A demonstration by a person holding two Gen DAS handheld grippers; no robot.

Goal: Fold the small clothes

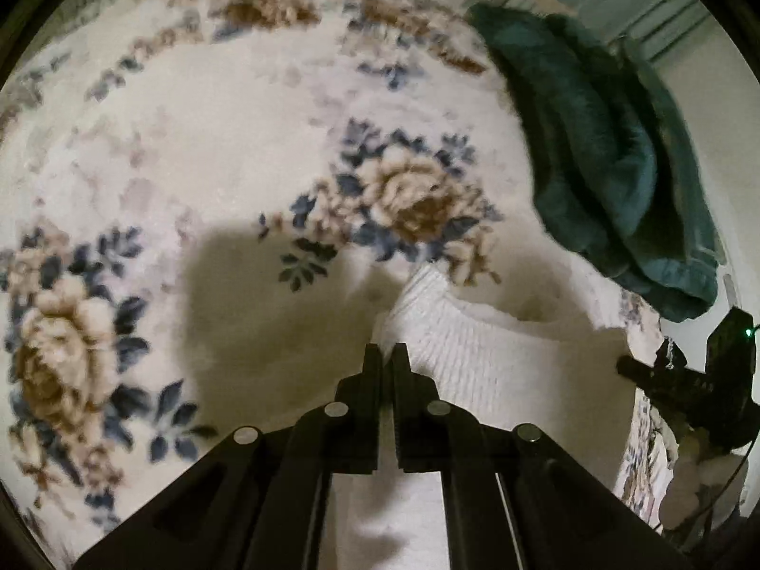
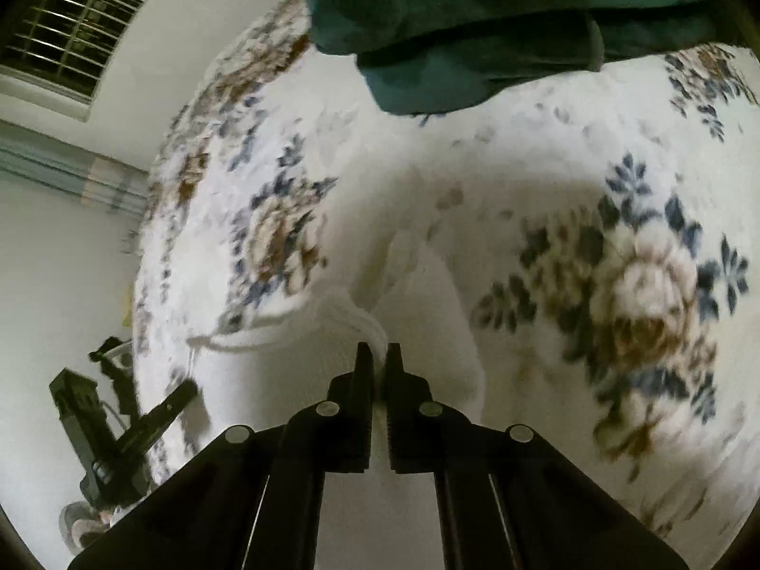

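A small white knit garment (image 1: 503, 356) hangs lifted above a floral bedspread (image 1: 199, 133), stretched between both grippers. My left gripper (image 1: 385, 356) is shut on its left edge; the cloth drapes to the right of the jaws. My right gripper (image 1: 636, 370) shows at the garment's far right corner. In the right wrist view my right gripper (image 2: 378, 356) is shut on the garment's ribbed white edge (image 2: 351, 318), and the cloth (image 2: 285, 380) spreads down and left toward my left gripper (image 2: 180, 394).
A folded dark green towel or garment (image 1: 603, 156) lies on the bedspread behind the white one; it also shows at the top of the right wrist view (image 2: 475, 23). The bed's edge (image 2: 142, 285), a wall and a window (image 2: 61, 33) lie left.
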